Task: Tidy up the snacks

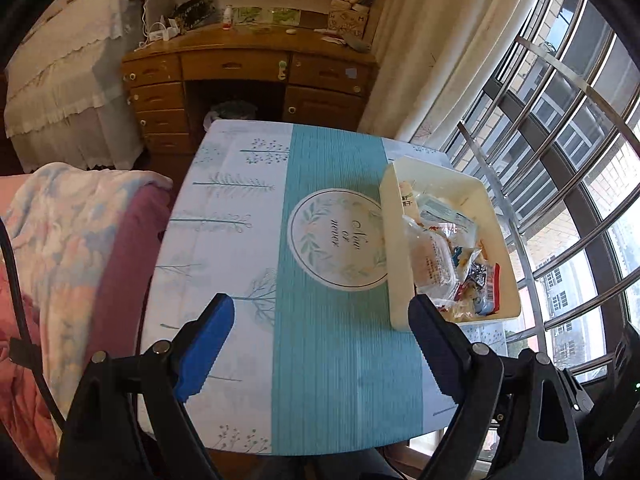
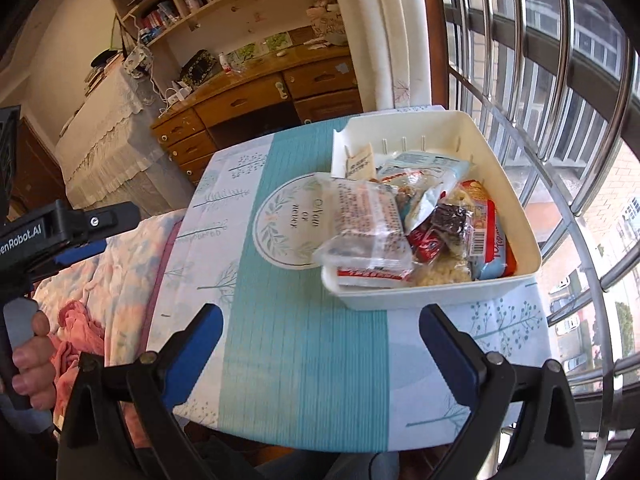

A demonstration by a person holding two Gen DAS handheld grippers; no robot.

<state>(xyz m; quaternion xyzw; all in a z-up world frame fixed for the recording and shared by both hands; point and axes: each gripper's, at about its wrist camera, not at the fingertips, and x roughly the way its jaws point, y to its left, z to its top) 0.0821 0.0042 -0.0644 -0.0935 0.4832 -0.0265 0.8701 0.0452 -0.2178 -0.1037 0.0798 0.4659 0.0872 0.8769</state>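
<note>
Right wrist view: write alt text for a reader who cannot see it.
A cream bin heaped with wrapped snacks sits on a teal patterned tablecloth. The right gripper hangs open and empty before it, near a barred window.

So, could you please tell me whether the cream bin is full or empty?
Full: the cream bin holds piled snack packets, some above its rim.

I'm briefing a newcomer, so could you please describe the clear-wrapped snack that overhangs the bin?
Find the cream bin on the tablecloth, beside the window. The clear packet lies over its left rim, the only see-through wrapper with fine printed text and a pale cake inside.
</note>
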